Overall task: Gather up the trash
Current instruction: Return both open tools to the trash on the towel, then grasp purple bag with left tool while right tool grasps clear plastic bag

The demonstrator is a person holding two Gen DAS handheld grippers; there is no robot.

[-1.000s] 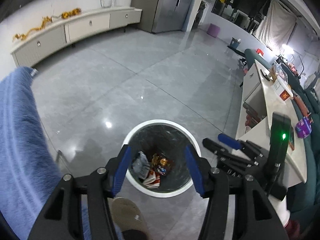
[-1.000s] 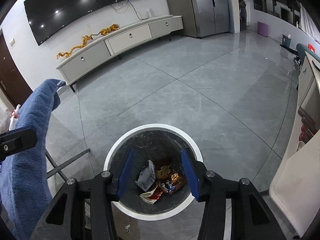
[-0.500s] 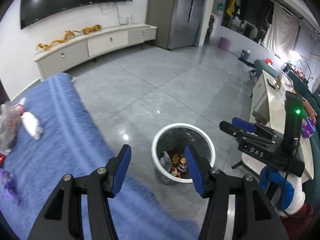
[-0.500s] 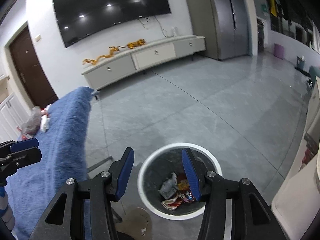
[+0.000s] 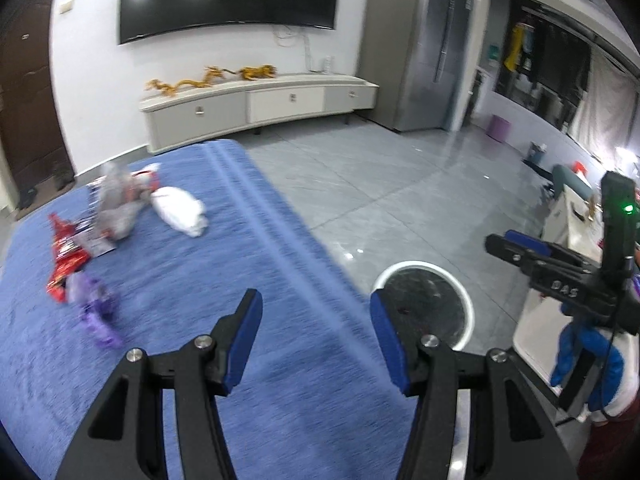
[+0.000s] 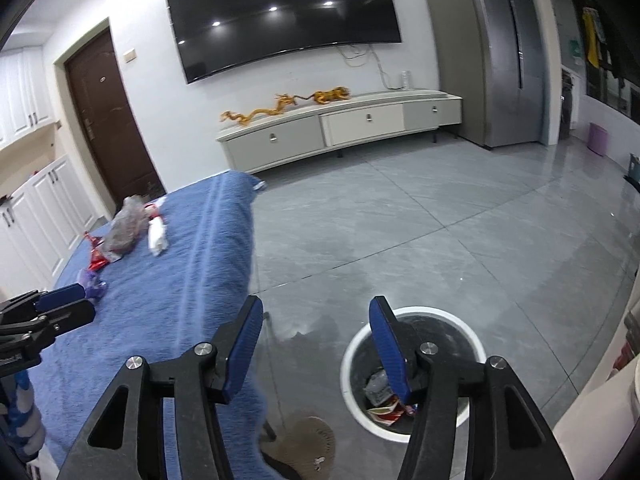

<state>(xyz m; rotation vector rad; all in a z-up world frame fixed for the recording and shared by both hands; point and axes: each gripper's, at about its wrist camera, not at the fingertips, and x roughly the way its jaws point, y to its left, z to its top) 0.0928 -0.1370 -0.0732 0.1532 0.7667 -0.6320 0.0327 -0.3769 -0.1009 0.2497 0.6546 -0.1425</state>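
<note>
**Both claws empty above the blue table, wrappers waiting at its far end**

Looking across the room, we see grey floor tiles [image 6: 420,232] under everything, with a dark television [image 6: 284,12] on the white wall and a long pale cabinet [image 6: 340,124] below it. A blue cloth-covered table [image 5: 192,300] fills the left half of both views, blurred in the left wrist view.

On the floor just off the table's right edge stands our white-rimmed bin [image 6: 412,368], lined with a dark bag. Inside it we can make out a grey crumpled packet and a red-and-white wrapper [image 6: 386,412].

Our left gripper [image 5: 316,336] hangs over the table's near edge, released, nothing between its blue pads. Our right gripper [image 6: 316,348] sits over the gap between table edge and bin, also released and empty; its jaws have just been opening. Each claw appears at the edge of the other's view, held in a blue-and-white gloved hand [image 5: 588,364].

Trash not yet collected lies at the table's far left end, well apart from both claws: a grey crumpled bag [image 5: 116,208], a white wad [image 5: 180,210] just beside it, a red wrapper [image 5: 66,256] nearer to us, and a small purple wrapper [image 5: 96,312] nearest the left claw.
</note>
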